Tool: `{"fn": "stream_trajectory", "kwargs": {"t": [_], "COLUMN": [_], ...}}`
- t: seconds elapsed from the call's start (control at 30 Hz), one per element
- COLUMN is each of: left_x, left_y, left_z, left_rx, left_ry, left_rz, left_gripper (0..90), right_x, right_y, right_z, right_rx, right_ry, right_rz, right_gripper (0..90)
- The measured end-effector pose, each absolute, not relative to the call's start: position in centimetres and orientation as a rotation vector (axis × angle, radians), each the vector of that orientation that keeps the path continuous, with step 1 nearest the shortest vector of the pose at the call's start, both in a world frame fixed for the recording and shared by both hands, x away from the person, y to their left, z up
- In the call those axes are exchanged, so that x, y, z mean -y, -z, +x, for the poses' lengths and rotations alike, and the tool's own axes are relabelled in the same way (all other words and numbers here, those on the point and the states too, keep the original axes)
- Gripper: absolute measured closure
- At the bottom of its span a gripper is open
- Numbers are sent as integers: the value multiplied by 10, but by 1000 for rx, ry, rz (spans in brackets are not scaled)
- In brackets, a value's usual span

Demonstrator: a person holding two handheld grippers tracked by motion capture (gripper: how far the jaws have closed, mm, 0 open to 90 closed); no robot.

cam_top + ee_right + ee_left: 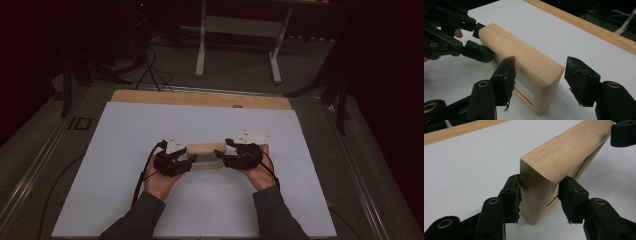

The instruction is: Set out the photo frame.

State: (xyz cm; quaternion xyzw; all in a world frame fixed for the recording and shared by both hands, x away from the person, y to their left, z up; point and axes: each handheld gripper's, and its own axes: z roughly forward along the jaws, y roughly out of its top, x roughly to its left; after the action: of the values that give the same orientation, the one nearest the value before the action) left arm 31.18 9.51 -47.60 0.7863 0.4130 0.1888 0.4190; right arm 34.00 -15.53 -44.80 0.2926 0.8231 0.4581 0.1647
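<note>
Object: wooden frame (206, 155), an open rectangular block of light wood, is standing on edge near the middle of the white sheet (125, 165).
Left gripper (539, 196): its jaws are sitting on both faces of the frame's near end; the left pad is pressing the wood, the right pad is touching the edge. Clamped on the frame.
Right gripper (540, 81): its jaws are standing apart on either side of the frame's other end, with clear gaps to the wood; not gripping.
Table (200, 98): its wooden edge is showing beyond the sheet.
Hands: both are reaching in from the near side.
</note>
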Motion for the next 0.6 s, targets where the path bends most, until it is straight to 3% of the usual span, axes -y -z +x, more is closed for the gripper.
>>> {"fn": "stream_trajectory", "kwargs": {"t": [0.6], "left_x": [-98], "left_y": [476], "left_z": [314], "left_rx": [-1030], "left_ry": [-448], "left_rz": [1965], "left_gripper": [540], "right_x": [153], "right_y": [472], "right_z": [348], "right_rx": [-2396], "right_ry": [-1300], "right_rz": [833], "right_gripper": [385]}}
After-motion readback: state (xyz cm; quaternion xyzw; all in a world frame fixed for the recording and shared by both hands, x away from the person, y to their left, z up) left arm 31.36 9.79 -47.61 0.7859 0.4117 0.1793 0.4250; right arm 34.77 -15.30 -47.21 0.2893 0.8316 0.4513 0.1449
